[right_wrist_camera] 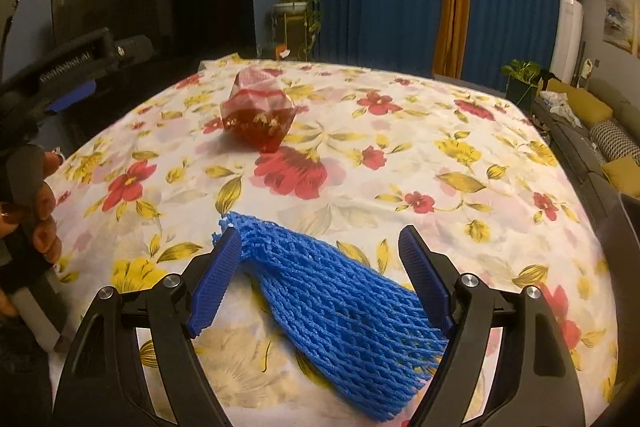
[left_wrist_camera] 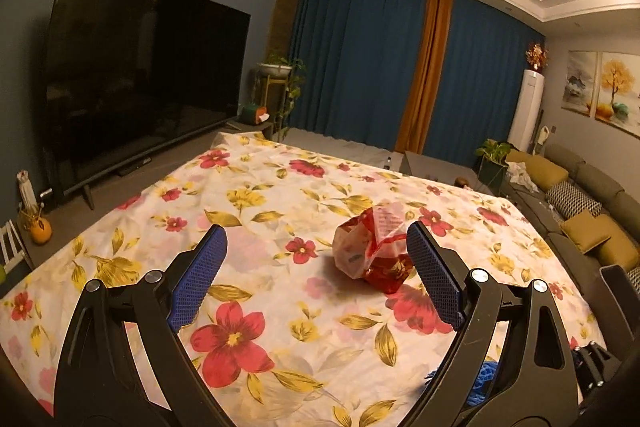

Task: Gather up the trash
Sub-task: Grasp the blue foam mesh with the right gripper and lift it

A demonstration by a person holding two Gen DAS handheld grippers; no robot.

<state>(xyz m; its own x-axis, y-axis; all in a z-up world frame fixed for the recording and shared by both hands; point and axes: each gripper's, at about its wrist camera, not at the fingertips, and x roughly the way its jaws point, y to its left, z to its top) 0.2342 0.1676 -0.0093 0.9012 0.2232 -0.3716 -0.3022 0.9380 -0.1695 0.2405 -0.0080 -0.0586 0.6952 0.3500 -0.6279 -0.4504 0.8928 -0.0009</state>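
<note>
Blue textured pads line both pairs of fingers, and both pairs stand spread wide with nothing pinched. In the left wrist view, the dark television [left_wrist_camera: 148,75] fills the left wall above a low console, and the left gripper [left_wrist_camera: 316,255] hovers over the flowered cloth [left_wrist_camera: 256,195] that covers the table. Ahead of it and a little right of centre lies a crumpled red and white plastic bag [left_wrist_camera: 370,251], partly see-through, with printed text on its pale upper folds and a deep red bottom; its right side sits just beside the right pad, apart from it. At the lower right edge of this view only a scrap of blue netting [left_wrist_camera: 486,383] shows behind the finger frame.

The right wrist view shows that netting whole: a blue foam mesh sleeve [right_wrist_camera: 344,291], flattened, open-weave, frayed at both ends, lying aslant on the cloth between the fingers of the right gripper [right_wrist_camera: 320,247]. Its upper left end is just beside or touching the left pad; which, I cannot tell. This view alone shows the person's hand [right_wrist_camera: 40,211] at the far left, wrapped around the other gripper's handle. The bag lies farther off, left of centre.
</note>
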